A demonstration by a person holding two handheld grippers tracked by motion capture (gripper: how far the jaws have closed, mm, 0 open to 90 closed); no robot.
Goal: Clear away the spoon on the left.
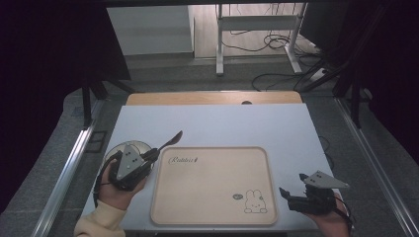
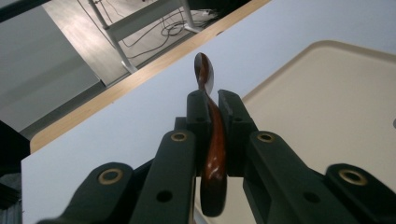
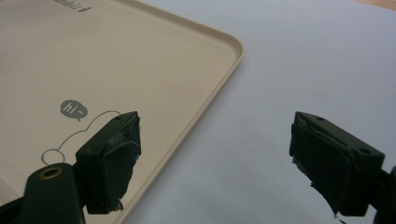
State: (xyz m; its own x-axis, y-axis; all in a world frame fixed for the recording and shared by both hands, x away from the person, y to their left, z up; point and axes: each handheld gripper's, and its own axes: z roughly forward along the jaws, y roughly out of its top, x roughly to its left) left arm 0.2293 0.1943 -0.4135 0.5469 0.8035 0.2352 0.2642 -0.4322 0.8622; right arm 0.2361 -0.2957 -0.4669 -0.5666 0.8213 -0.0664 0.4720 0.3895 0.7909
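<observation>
A dark brown wooden spoon [image 1: 170, 140] sticks out forward and to the right from my left gripper [image 1: 152, 155], which is shut on its handle. In the left gripper view the spoon [image 2: 212, 140] stands on edge between the jaws, bowl end away from me, above the white table near the beige tray [image 2: 327, 93]. My right gripper [image 1: 292, 183] hovers open just right of the tray's [image 1: 207, 187] near right corner. Its jaws stand wide apart with nothing between them, the left one over the tray rim [image 3: 224, 60].
A round shiny dish [image 1: 141, 145] lies on the table under my left hand, partly hidden. The tray carries a rabbit drawing [image 1: 255, 202] at its near right. The white table top [image 1: 212, 123] ends in a wooden strip [image 1: 212, 98] at the far side.
</observation>
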